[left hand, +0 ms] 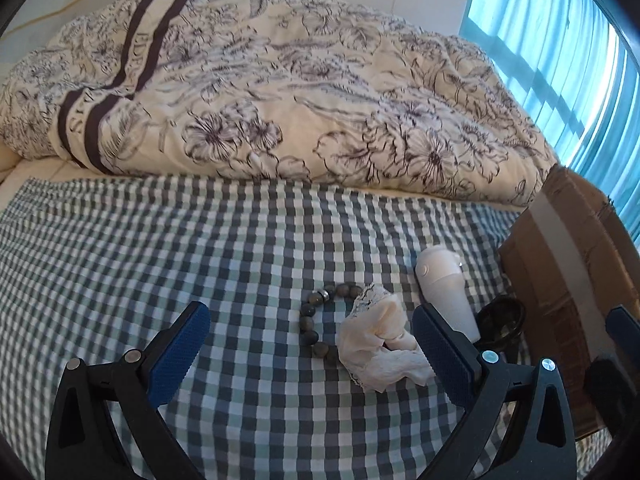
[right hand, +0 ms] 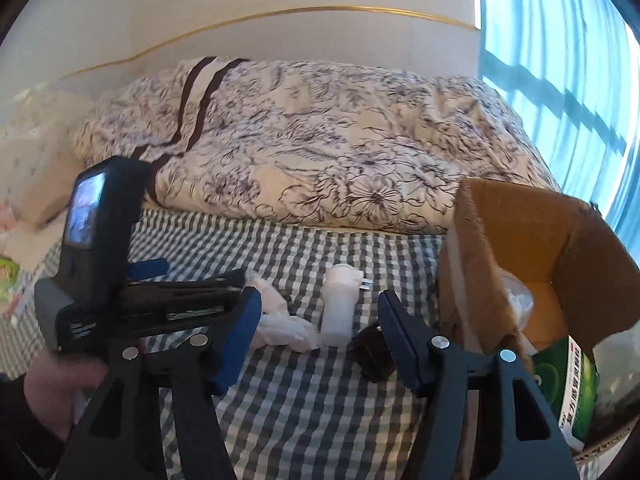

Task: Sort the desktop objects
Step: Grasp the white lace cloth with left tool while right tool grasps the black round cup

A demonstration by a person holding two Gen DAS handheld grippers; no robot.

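Blue-padded fingers [left hand: 180, 344] of the left hand-held gripper [left hand: 316, 344] stand spread wide and empty over a checked sheet [left hand: 200, 248] on the bed, framing a bead bracelet [left hand: 316, 320] and a crumpled tissue [left hand: 380, 352] that partly covers it. Just beyond the tissue lies a white bottle [left hand: 444, 288] on its side, with a small dark object [left hand: 500, 320] — too shadowed to identify — between the bottle and a cardboard box [left hand: 560, 248].

From the other wrist, the right hand-held gripper [right hand: 320, 332] is likewise released and holds nothing, its jaws apart above the same bottle [right hand: 340, 308], tissue [right hand: 284, 324] and dark object [right hand: 372, 348]. A person's hand [right hand: 52, 380] grips the left tool at the frame's edge.

The open box [right hand: 520, 232] at the right already contains something pale and a green package [right hand: 572, 392] — a sign, it appears, that sorting is under way. At least four items remain loose on the sheet, all near the box; the bulk of the work looks unfinished. A flowered quilt [left hand: 280, 92] is heaped behind, untouched.
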